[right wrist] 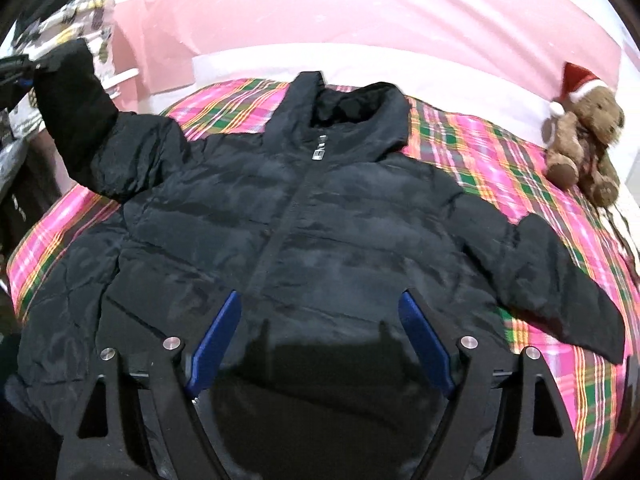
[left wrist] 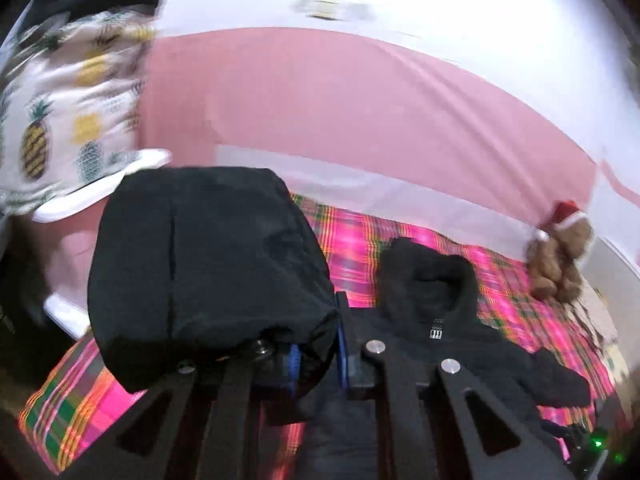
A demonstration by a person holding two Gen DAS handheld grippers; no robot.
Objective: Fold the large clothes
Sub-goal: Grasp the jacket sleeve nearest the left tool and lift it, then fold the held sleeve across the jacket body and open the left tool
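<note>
A black puffer jacket [right wrist: 304,208] lies front up, zipped, on a pink plaid bedspread [right wrist: 500,148]. My left gripper [left wrist: 320,352] is shut on the cuff of the jacket's left sleeve [left wrist: 208,264] and holds it lifted off the bed; the right wrist view shows that sleeve [right wrist: 76,100] raised at the upper left with the left gripper [right wrist: 24,72] on its end. My right gripper [right wrist: 320,336] is open and empty, hovering over the jacket's lower front. The jacket's collar [left wrist: 432,280] and right sleeve [right wrist: 560,280] lie flat.
A brown teddy bear with a Santa hat [right wrist: 580,132] sits at the bed's far right. A pink sheet [right wrist: 360,8] hangs behind the bed. A pineapple-print cloth [left wrist: 60,120] is at the left.
</note>
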